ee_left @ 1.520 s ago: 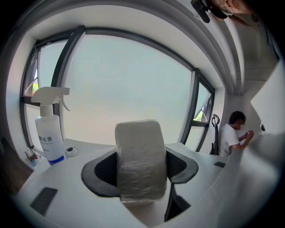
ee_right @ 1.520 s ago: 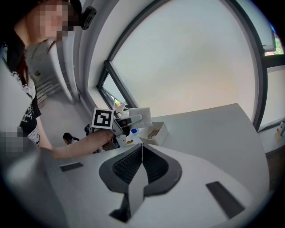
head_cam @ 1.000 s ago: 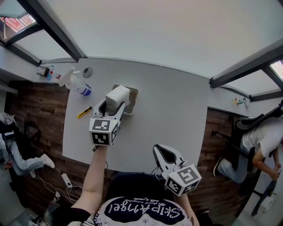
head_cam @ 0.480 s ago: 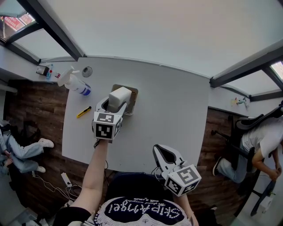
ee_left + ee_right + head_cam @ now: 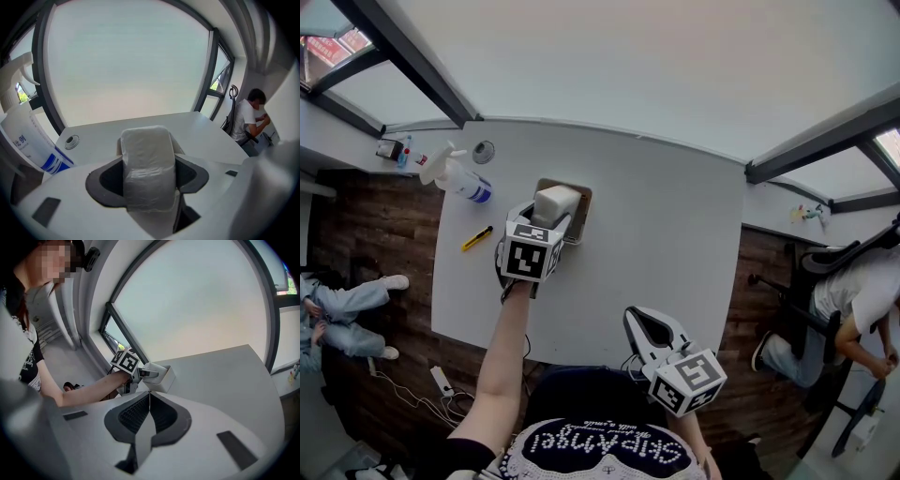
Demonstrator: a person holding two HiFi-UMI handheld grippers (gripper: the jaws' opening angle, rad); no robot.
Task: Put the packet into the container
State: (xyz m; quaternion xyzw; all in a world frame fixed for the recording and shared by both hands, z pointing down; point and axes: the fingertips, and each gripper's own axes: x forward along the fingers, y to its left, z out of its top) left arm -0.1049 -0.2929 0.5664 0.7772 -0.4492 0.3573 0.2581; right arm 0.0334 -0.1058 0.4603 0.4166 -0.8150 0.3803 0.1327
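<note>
A white, plastic-wrapped packet (image 5: pixel 556 202) (image 5: pixel 147 171) sits between the jaws of my left gripper (image 5: pixel 547 222) (image 5: pixel 149 187), which is shut on it. The packet hangs right over a small square tan container (image 5: pixel 578 222) at the back left of the white table (image 5: pixel 666 234); the container's rim (image 5: pixel 180 149) shows just behind the packet. I cannot tell whether the packet touches the container's floor. My right gripper (image 5: pixel 648 330) (image 5: pixel 149 403) is shut on nothing at the table's near edge. From there the left gripper (image 5: pixel 127 363) and the container (image 5: pixel 165 379) show.
A spray bottle (image 5: pixel 461 178) (image 5: pixel 29 140), a small round cap (image 5: pixel 484 150) (image 5: pixel 71 140) and a yellow knife (image 5: pixel 478 238) lie left of the container. A seated person (image 5: pixel 848 300) is off to the right, another person's legs (image 5: pixel 342 309) to the left.
My left gripper has moved forward with the packet, bringing it from just short of the container to over it. The right gripper has stayed still.
</note>
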